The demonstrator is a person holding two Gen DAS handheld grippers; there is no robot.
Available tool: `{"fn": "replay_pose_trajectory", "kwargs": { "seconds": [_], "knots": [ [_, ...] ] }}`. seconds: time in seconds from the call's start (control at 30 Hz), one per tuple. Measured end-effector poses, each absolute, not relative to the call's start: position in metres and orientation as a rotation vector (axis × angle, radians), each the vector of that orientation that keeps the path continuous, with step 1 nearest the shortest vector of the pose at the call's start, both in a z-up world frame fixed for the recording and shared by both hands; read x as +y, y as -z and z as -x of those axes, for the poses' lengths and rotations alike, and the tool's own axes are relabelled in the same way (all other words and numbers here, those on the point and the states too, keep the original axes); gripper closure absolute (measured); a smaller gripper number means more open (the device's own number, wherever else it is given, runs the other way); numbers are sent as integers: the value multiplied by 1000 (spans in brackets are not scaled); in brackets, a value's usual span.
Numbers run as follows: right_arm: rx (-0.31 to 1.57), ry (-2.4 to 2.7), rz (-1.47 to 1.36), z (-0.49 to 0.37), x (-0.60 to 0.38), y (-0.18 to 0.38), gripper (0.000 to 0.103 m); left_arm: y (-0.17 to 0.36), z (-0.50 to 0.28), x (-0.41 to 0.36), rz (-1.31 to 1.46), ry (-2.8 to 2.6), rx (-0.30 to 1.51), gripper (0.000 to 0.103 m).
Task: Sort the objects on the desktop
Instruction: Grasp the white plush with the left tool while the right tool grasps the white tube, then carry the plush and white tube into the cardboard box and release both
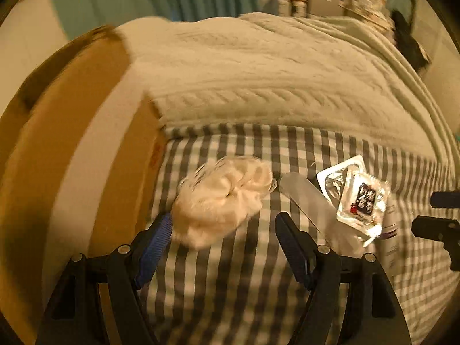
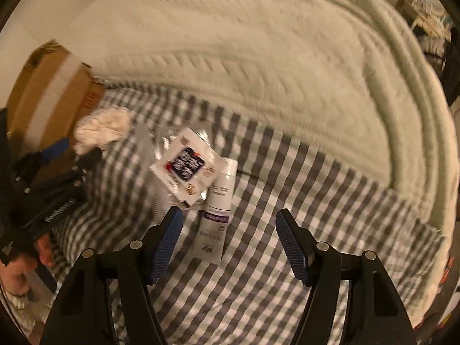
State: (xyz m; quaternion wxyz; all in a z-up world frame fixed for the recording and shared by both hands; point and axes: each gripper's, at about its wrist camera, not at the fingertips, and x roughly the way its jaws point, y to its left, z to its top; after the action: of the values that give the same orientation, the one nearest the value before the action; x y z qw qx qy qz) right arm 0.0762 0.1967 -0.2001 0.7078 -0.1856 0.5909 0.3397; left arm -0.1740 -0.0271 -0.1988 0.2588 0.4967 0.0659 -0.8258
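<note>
While the left gripper [image 1: 224,230] hangs over the checked sheet [image 1: 230,273] with its fingers spread wide and nothing between them, a crumpled cream scrunchie [image 1: 221,204] lies on the sheet just ahead of it. The scrunchie is soft, puffy and blurred; its near end touches or overlaps the blue pad of one finger [image 1: 156,247], and which of the two I cannot tell. A cardboard box [image 1: 86,158] with a pale tape band stands beside the scrunchie. On the scrunchie's other side lies a pale flat strip [image 1: 304,198], its long axis slanting away from the gripper, too blurred to name. Past that sits a clear sachet [image 1: 359,198] with a dark label, lying over a foil packet [image 1: 336,178]. A white tube [image 1: 391,230] is mostly hidden under the sachet. The right gripper [image 1: 442,218] is cut off by the frame's edge. A knitted blanket [image 1: 273,72] lies beyond the sheet.

From the right wrist, the right gripper [image 2: 230,238] is also opened wide and empty. The tube [image 2: 217,212], white with a purple band, lies on the sheet [image 2: 287,201] just ahead, between the fingers' line; its long axis runs away from the camera, cap at the far end. The sachet [image 2: 187,169] touches the tube and covers part of it. Beyond the sachet lie the scrunchie [image 2: 100,132] and the box [image 2: 49,106]. The left gripper [image 2: 72,155], near the scrunchie, is dark and blurred. The blanket [image 2: 258,57] fills the far side.
</note>
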Motion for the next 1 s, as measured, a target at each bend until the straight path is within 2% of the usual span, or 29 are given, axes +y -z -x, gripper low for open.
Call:
{"fn": "replay_pose_trajectory", "kwargs": {
  "seconds": [0.1,0.27,0.3,0.33,0.37,0.4,0.43,0.47,0.5,0.73,0.8,1.0],
  "knots": [
    [1371,-749,392,-82,195,226,39,210,185,-27,-1369,2246,91,26],
    [1415,-776,380,-82,199,251,41,223,191,-36,-1384,2282,138,28],
    [1418,-784,388,-81,201,254,44,225,188,-38,-1378,2305,173,36],
    [1420,-794,406,-78,205,257,46,226,185,-39,-1377,2314,195,48],
    [1418,-801,420,-77,207,259,53,226,182,-42,-1377,2317,222,55],
    [1413,-806,440,-74,210,260,59,227,182,-43,-1375,2312,232,71],
    [1412,-810,451,-73,212,261,63,228,184,-44,-1379,2308,242,78],
    [1410,-814,467,-71,214,261,73,227,183,-44,-1383,2303,241,80],
    [1408,-813,477,-70,215,261,76,225,181,-42,-1384,2299,225,84],
    [1343,-761,593,-64,194,236,80,208,172,-38,-1368,2278,281,88],
    [1329,-742,580,-66,184,223,86,195,168,-33,-1354,2283,287,88],
    [1237,-730,519,-53,157,151,86,134,152,-13,-1279,2335,233,88]
  ]
}}
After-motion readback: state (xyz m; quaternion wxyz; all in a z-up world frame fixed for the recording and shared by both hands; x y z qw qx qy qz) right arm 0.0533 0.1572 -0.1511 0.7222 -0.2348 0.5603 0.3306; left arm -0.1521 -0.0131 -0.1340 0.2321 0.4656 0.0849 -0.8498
